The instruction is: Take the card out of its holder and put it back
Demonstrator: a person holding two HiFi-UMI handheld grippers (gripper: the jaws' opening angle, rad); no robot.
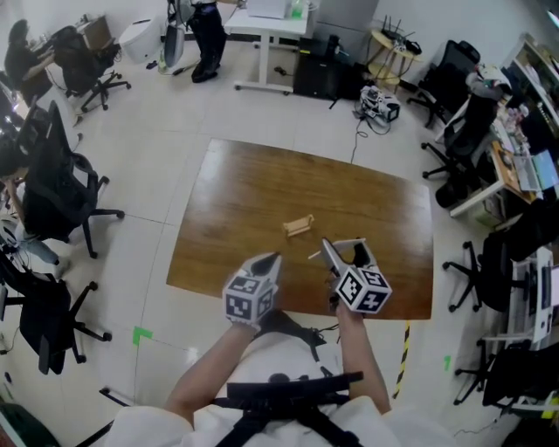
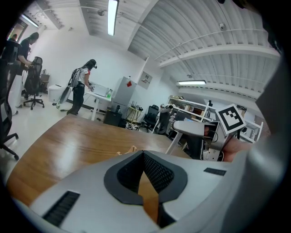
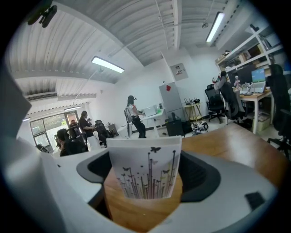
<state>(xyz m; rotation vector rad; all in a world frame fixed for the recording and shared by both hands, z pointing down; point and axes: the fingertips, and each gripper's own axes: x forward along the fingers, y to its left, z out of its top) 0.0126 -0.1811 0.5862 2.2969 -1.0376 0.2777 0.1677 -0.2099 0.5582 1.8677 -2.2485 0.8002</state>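
A small wooden card holder (image 1: pixel 298 226) lies on the brown table (image 1: pixel 236 201), with no card in it; its top peeks over the jaws in the left gripper view (image 2: pixel 128 149). A white card (image 3: pixel 144 164) printed with thin stems and butterflies stands upright in my right gripper (image 3: pixel 148 182), which is shut on its lower part. That gripper (image 1: pixel 345 253) hovers over the table's near edge, just right of and nearer than the holder. My left gripper (image 1: pixel 269 262) (image 2: pixel 148 184) hangs beside it to the left, shut with nothing in it.
Black office chairs (image 1: pixel 57 196) stand left of the table, more chairs (image 1: pixel 467 131) and cluttered desks to the right. A white desk (image 1: pixel 266 22) with a person standing at it is at the back. Cables (image 1: pixel 376 105) lie on the tiled floor behind the table.
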